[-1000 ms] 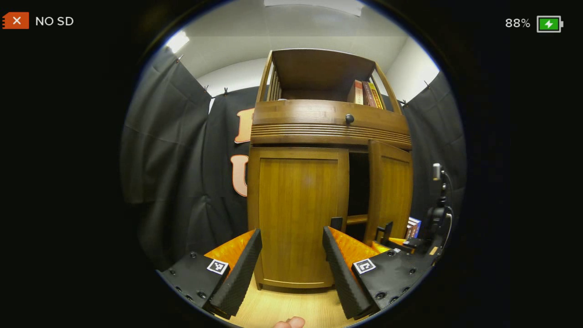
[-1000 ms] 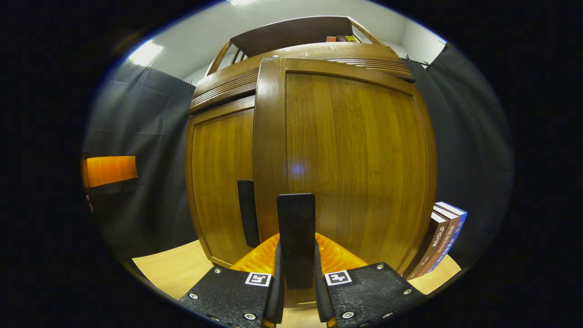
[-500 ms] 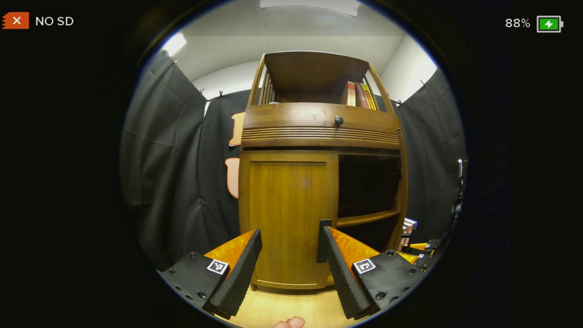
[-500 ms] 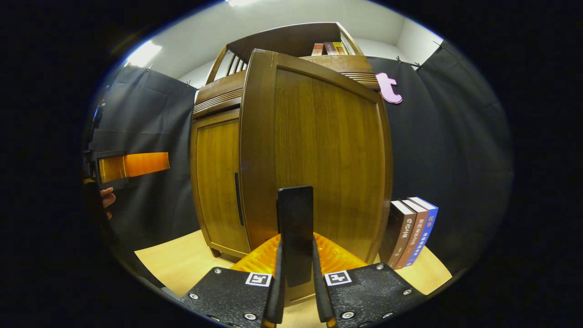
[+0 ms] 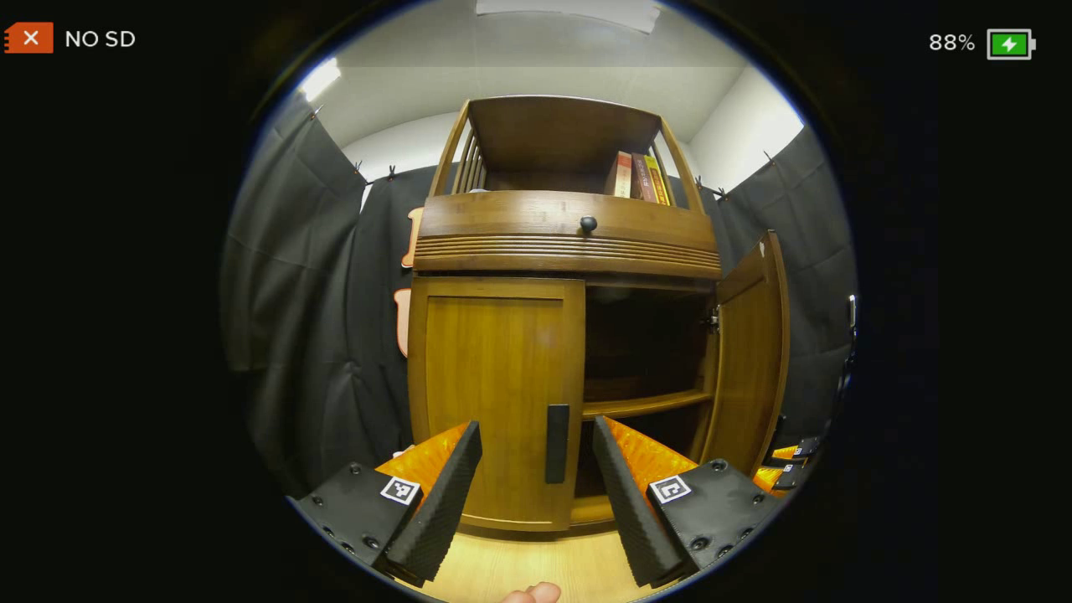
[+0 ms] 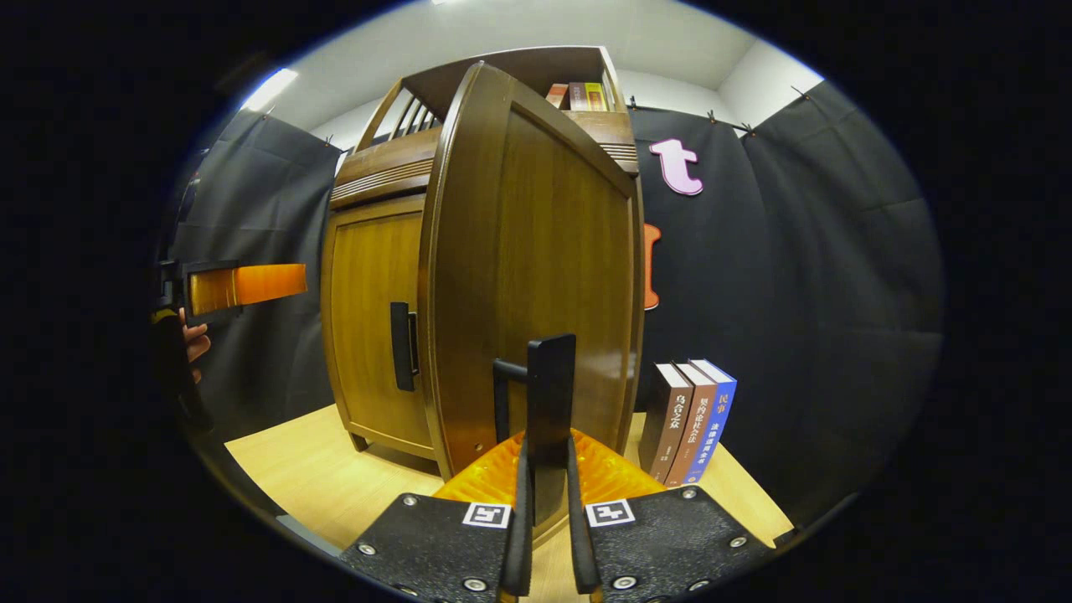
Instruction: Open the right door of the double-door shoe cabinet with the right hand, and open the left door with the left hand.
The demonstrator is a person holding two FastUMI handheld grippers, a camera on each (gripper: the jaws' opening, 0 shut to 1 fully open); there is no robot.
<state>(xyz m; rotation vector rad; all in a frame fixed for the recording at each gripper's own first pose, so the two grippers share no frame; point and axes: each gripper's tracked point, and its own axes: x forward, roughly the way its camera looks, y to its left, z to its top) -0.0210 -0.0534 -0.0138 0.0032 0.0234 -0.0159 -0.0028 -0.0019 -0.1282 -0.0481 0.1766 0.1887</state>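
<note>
Standing on the pale wooden tabletop (image 5: 519,569), the shoe cabinet (image 5: 569,243) has its right door (image 5: 748,352) swung wide on its hinges, baring a dark interior with a shelf (image 5: 641,406) across it, while the left door (image 5: 494,394) sits flush and closed. In the right gripper view the right gripper (image 6: 544,502) has its fingers pressed together on the dark vertical handle (image 6: 550,402) of the right door (image 6: 536,285), which stands nearly edge-on to that camera. The left gripper (image 5: 536,469) hangs in front of the closed left door with its fingers spread wide and nothing between them; that door's dark handle (image 5: 557,444) shows between the fingers but apart from both. In the right gripper view the left gripper (image 6: 243,285) appears far off at the left edge, with a hand (image 6: 194,343) behind it. Three books (image 6: 691,419) stand upright just beside the cabinet on the tabletop, and more books (image 5: 636,176) stand on its open top shelf
</note>
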